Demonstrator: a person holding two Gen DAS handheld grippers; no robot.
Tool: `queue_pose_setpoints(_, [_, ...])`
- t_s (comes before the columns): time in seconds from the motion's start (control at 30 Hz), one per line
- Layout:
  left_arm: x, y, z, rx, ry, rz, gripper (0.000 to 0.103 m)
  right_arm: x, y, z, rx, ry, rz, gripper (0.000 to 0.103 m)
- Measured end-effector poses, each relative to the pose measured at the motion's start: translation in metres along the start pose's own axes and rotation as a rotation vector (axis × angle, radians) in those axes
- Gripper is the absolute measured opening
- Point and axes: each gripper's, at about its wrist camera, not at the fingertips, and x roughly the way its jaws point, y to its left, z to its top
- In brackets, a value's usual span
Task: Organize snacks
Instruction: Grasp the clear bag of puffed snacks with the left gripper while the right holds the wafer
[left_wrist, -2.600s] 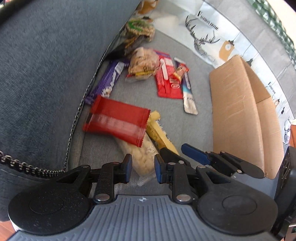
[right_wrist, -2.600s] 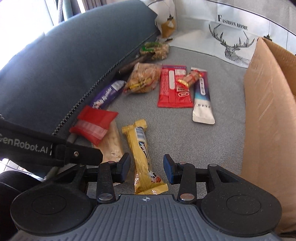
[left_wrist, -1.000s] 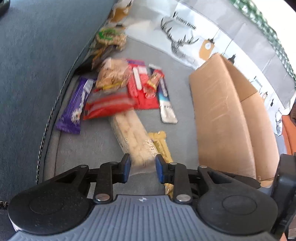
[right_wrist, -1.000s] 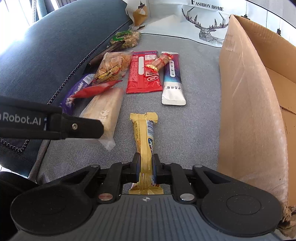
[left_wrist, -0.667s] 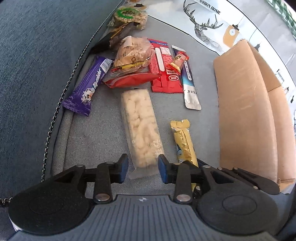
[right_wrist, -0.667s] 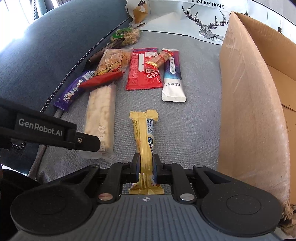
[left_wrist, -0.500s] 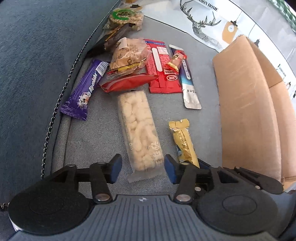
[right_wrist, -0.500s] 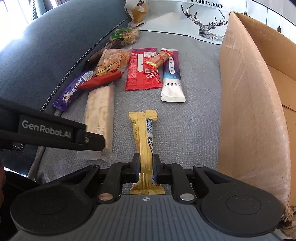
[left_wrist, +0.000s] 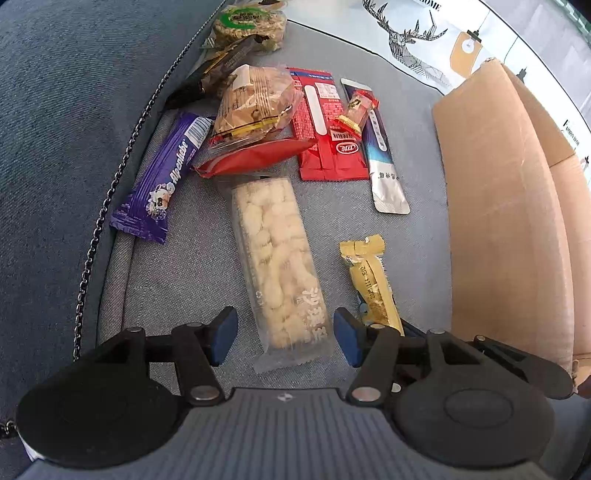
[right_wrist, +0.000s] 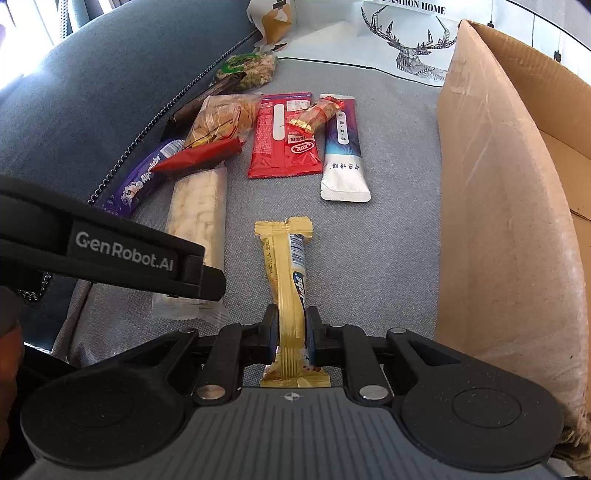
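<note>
The right tool (right_wrist: 290, 334) clamps the yellow bar (right_wrist: 288, 280); the left tool (left_wrist: 284, 334) is spread around the clear puff pack (left_wrist: 279, 258).

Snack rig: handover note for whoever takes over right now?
Right gripper: shut on the yellow bar, which still lies on the sofa seat.
Left gripper: jaws open, straddling the near end of the clear puffed-snack pack, not gripping.
Cardboard box: stands right of the snacks; its inside is mostly out of view.
Left: lift the bar toward the box, then the pack and the pile by the backrest.
</note>
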Motion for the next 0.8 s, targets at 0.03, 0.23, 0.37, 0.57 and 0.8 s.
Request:
queue_pose_setpoints(0.03, [0.0014, -0.0005, 0.0009, 0.002, 0.003, 0.005, 0.063, 0.0004, 0.0009, -0.0002, -0.002, -0.001, -0.002, 0.015])
queue_pose_setpoints(0.23, [0.0065, -0.0015, 0.0045, 0.006, 0.007, 0.023, 0.063, 0.0001, 0.0039, -0.0021, -0.015, -0.006, -0.015, 0.015])
queue_pose_setpoints(0.37, [0.007, -0.0008, 0.0051, 0.006, 0.006, 0.024, 0.063, -0.0014, 0.0033, -0.0023, -0.014, -0.014, -0.018, 0.014])
queue_pose_setpoints(0.57, [0.0088, -0.0003, 0.007, 0.001, 0.01, 0.028, 0.062, -0.0039, 0.0023, -0.0011, -0.004, -0.024, -0.015, 0.014])
queue_pose_setpoints(0.8, [0.0095, -0.0041, 0.0064, 0.019, 0.004, 0.058, 0.054, -0.0073, 0.0015, -0.0022, 0.004, -0.031, -0.017, 0.014])
